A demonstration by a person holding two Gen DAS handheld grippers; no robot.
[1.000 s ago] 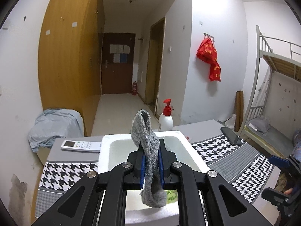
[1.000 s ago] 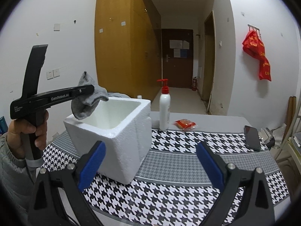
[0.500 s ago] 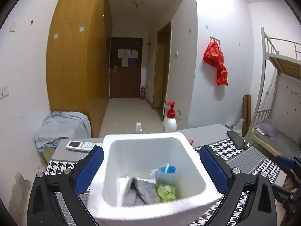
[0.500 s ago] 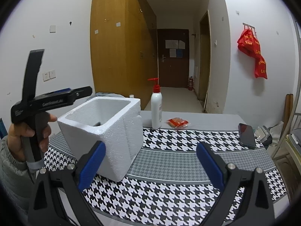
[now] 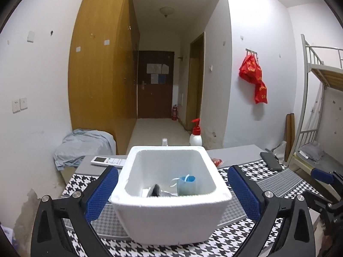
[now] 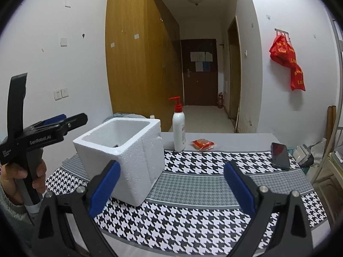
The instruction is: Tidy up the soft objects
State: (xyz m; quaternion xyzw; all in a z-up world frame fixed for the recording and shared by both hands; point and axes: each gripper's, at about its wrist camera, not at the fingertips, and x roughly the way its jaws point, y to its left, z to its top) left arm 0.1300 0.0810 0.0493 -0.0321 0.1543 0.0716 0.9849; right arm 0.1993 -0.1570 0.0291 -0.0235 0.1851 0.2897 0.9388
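My left claw (image 5: 171,189) is standing spread wide, nothing between its blue pads, having just been opening. My right claw (image 6: 171,184) is gaping empty too. Just ahead, the white foam box (image 5: 169,212) is sitting on the houndstooth worktop (image 6: 193,220), a grey sock (image 5: 155,191) lying inside on its floor beside a small blue bag (image 5: 186,185). Behind the box, a red-topped pump bottle (image 6: 179,131) is standing upright.

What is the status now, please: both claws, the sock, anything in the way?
Left claw open, nothing held. Right claw open, nothing held. Sock lies in the foam box beside a blue bag. Nothing in the way.
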